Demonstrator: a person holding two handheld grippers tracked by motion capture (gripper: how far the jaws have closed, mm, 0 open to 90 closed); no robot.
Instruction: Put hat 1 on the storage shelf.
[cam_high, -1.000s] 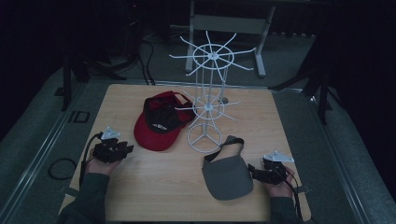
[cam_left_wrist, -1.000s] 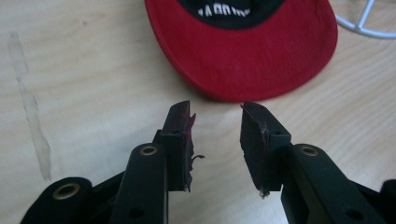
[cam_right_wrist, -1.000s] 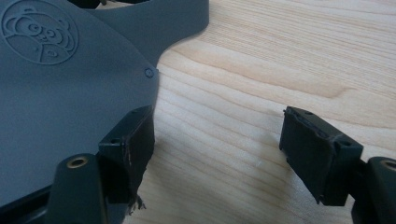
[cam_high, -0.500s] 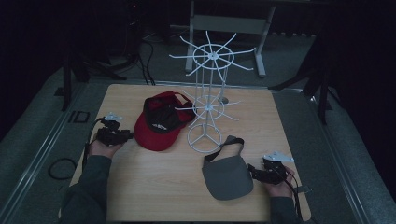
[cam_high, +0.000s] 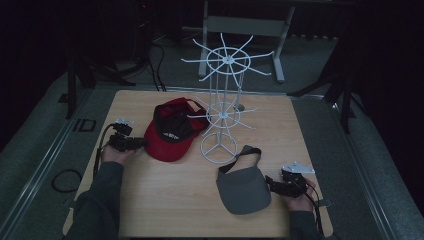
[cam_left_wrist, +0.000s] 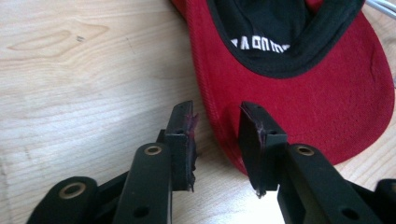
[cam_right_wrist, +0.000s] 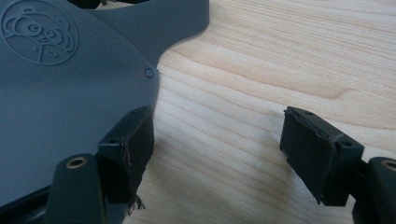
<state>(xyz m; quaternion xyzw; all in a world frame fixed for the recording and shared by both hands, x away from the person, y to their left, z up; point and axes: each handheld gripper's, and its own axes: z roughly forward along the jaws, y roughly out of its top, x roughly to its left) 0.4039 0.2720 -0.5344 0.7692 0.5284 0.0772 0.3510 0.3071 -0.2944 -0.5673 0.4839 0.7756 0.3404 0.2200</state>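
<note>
A red cap (cam_high: 172, 135) with a black lining lies upside down on the wooden table (cam_high: 165, 200), left of centre. My left gripper (cam_high: 142, 144) is at its brim. In the left gripper view the red brim (cam_left_wrist: 303, 93) has its edge between my left gripper's (cam_left_wrist: 217, 114) jaws. They have just been opening, and the pads stand clear of the cloth. A grey visor (cam_high: 243, 187) lies at the front right. My right gripper (cam_high: 270, 184) rests just right of it. In the right gripper view the visor (cam_right_wrist: 70, 93) touches the left jaw, and my right gripper (cam_right_wrist: 219, 121) is open over bare wood.
A white wire display rack (cam_high: 222, 115) with radiating hooks stands mid-table, between the cap and the visor. Its round base sits close to the visor's strap. Dark stands and cables surround the table on the floor.
My left gripper has moved right and away from the front edge, up to the red cap's brim. The right gripper and the visor have stayed put.
</note>
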